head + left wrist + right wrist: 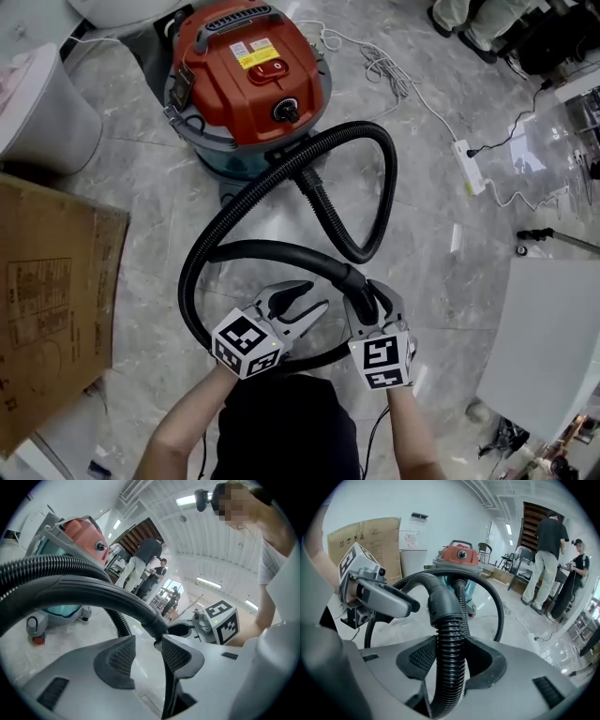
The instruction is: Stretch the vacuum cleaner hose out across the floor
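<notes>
Black ribbed hose (450,634) is pinched between the jaws of the right gripper (451,656), which grip it just below its smooth cuff. The left gripper (314,295) has its jaws spread with nothing between them, and the hose's smooth curved section passes just beyond its tips. Both grippers are side by side, on the person's side of the red vacuum cleaner (248,75) and well apart from it.

The hose is not stretched out. It lies in wide loops on the grey marble floor (141,187) between the vacuum cleaner and the grippers, one end meeting the cleaner's lower front.

A white bin (37,112) stands just left of the vacuum cleaner. A flat cardboard box (47,300) lies left of the cleaner and nearer the person. A white power strip (469,167) with trailing cables lies to the cleaner's right. Several people stand beyond the cleaner in the background.
</notes>
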Motion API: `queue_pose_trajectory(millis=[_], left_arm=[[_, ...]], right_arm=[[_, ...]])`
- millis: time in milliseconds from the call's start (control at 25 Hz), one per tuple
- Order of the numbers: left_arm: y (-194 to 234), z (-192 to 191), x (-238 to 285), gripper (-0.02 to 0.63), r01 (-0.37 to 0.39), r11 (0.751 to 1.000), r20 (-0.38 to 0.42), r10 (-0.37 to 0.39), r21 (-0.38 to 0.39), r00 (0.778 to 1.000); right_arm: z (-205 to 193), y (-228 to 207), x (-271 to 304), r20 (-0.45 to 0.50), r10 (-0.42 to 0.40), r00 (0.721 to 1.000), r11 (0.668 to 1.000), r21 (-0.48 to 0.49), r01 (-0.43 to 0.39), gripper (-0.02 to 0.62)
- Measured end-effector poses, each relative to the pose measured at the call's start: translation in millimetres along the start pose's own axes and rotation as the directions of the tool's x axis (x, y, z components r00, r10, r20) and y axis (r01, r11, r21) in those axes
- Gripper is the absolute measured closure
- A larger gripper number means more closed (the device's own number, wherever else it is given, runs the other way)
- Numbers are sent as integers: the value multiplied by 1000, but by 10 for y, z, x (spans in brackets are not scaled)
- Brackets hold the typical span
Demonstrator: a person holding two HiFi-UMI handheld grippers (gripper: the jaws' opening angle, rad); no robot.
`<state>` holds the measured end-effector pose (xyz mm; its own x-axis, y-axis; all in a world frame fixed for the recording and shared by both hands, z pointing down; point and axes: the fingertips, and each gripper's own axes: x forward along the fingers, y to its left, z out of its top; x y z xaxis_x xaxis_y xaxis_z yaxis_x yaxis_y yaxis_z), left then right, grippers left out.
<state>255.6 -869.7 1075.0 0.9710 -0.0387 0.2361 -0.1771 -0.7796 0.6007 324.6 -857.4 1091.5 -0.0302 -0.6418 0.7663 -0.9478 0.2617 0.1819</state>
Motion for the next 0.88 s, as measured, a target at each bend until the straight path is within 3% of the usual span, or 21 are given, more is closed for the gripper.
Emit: queue_pose_trajectory(millis=[160, 520, 880], left_arm=[[-321, 189, -51, 448, -2, 1000, -1, 2, -13, 1000], [-945, 438, -353, 439, 19, 999, -15, -20, -39, 1000], [-1275, 1127, -666, 439, 7, 998, 113, 1, -65, 994]], right_arm=[[89, -43, -352, 4, -48, 999, 999, 3, 48, 405], [339, 57, -918, 27, -48, 998, 998, 36, 47, 406], [916, 69, -1410, 77, -25, 997, 1000, 4, 25, 407]])
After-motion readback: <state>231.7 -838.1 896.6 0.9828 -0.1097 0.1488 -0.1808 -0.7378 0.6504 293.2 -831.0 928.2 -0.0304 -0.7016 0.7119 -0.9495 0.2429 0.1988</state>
